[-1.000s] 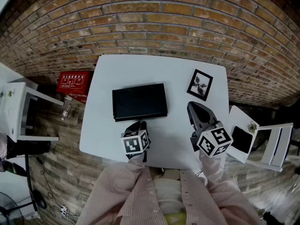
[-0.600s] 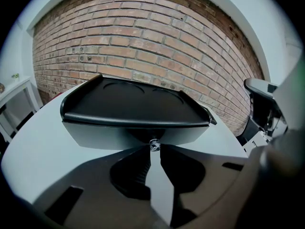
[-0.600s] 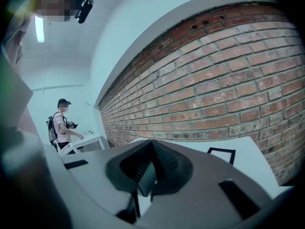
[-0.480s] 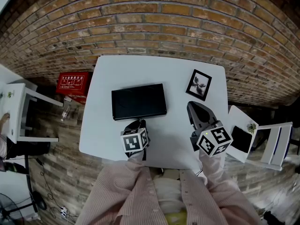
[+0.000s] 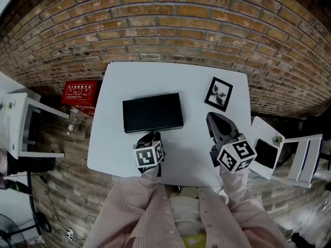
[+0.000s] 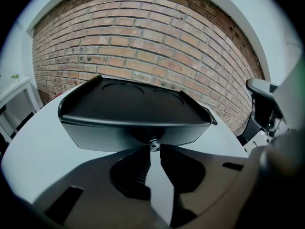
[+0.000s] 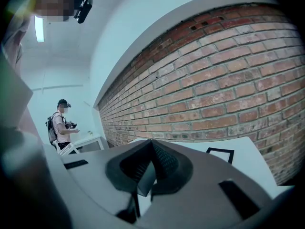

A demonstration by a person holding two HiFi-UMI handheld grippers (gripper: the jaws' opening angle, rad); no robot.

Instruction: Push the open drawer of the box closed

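Black box (image 5: pixel 153 112) on white table (image 5: pixel 201 81), long axis left-to-right | drawer knob (image 6: pixel 153 144) on box's near side, nipped by left gripper (image 6: pixel 153 151) tips | right gripper (image 5: pixel 215 120) off box's right, jaws pressed together, empty | left nearer: push goes straight away, toward brick wall (image 5: pixel 170 25)

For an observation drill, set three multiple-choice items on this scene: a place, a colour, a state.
1. The box is: A white; B black; C red.
2. The picture frame lies: A on the box; B on the table, right of the box; C left of the box.
3. The right gripper holds: A the picture frame; B the box; C nothing.
Key: 1 B, dark all over; 2 B, flat on the white top; 3 C, jaws shut together, empty.
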